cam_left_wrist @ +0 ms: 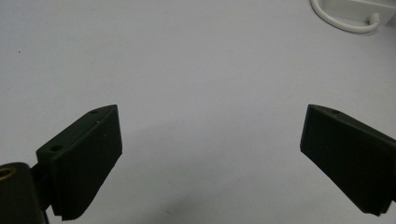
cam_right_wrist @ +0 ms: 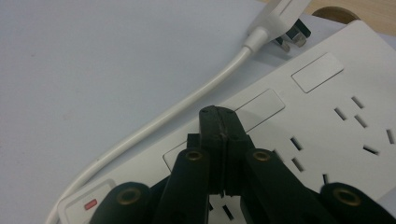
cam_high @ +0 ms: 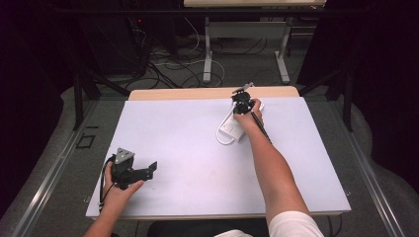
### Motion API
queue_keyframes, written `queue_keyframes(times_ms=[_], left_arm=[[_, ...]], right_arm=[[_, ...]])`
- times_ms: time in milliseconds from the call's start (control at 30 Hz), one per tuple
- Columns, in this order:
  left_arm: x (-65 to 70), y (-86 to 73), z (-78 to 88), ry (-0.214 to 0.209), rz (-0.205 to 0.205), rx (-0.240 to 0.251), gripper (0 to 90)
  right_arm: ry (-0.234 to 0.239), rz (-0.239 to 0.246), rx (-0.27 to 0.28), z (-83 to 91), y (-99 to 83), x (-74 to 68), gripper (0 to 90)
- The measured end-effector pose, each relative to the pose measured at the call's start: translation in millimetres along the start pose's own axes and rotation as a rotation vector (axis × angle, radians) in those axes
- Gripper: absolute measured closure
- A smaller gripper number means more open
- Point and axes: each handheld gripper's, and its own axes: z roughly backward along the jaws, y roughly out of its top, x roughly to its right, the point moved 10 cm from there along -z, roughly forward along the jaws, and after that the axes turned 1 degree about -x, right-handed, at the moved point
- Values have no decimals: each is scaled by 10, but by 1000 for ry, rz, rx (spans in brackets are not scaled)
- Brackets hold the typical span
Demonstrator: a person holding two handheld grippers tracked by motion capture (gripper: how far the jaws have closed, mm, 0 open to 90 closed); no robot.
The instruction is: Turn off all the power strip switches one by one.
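A white power strip (cam_high: 231,131) (cam_right_wrist: 327,126) lies on the table's far right part, its white cable (cam_right_wrist: 187,105) curling beside it to a plug (cam_right_wrist: 285,18). My right gripper (cam_high: 242,104) (cam_right_wrist: 219,122) is shut with nothing between its jaws. Its joined tips sit over a flat white rocker switch (cam_right_wrist: 259,105) on the strip; I cannot tell whether they touch it. My left gripper (cam_high: 152,168) (cam_left_wrist: 210,154) is held near the front left of the table. Its jaws stand wide open over the bare surface, and a loop of the white cable (cam_left_wrist: 343,21) lies farther off.
The white tabletop (cam_high: 188,148) has a wooden strip along its far edge (cam_high: 197,93). A switch with a red mark (cam_right_wrist: 88,204) sits at the near end of the strip. Table legs and cables lie on the floor (cam_high: 207,64) beyond the table.
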Motion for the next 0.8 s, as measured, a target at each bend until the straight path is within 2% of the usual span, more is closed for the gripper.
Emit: queue_keyframes(times_ms=[67,233,433,533,733,800], left_arm=[[-1,1,-1,0,0,4,54],[-4,1,1,0,-1,3,54],[-4,1,0,0,0,3,54],[-9,-4,1,-1,-4,-1,54],[-26,-12,-12,0,9,-5,54],[-27,-14,-13,0,9,-6,54]], right_arm=[[2,-13,0,-2,1,-9,900],[8,-9,10,-8,8,-5,900],[-6,3,2,-3,5,-2,900],[5,0,1,-5,11,-8,900],[11,-7,26,-16,38,-22,900],[8,11,34,-16,52,-28,900]])
